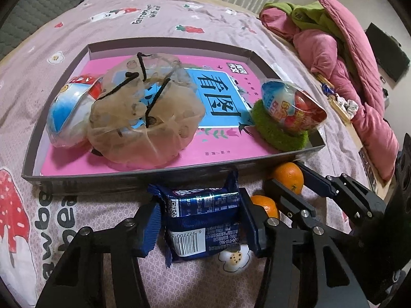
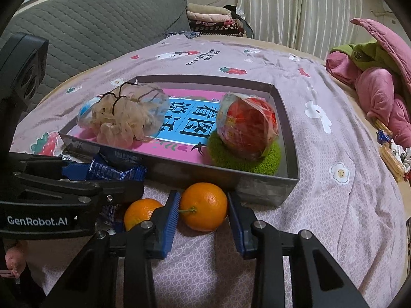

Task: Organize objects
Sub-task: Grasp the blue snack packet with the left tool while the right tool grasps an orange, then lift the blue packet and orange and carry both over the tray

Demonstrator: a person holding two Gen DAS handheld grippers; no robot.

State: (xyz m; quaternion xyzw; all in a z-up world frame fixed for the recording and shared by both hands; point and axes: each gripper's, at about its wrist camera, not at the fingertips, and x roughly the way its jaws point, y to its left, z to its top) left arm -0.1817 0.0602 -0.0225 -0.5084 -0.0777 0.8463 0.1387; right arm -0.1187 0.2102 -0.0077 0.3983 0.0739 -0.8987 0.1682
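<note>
I have both pickups in hand: left gripper [image 1: 203,227] jaws clamp the blue snack packet [image 1: 203,220], right gripper [image 2: 203,220] jaws pinch the larger orange [image 2: 204,206]. Next, I judge, lift both over the tray [image 2: 290,133] wall.

Both wrist cams close, angled down – share tray [image 1: 159,177]

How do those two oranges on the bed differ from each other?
The larger orange sits between the right gripper pads, which press on its sides; the smaller orange lies outside them, ungripped. The larger one shows its stem; the smaller one is half hidden behind a finger. Both are bright orange and rest on the bedspread before the tray.
</note>
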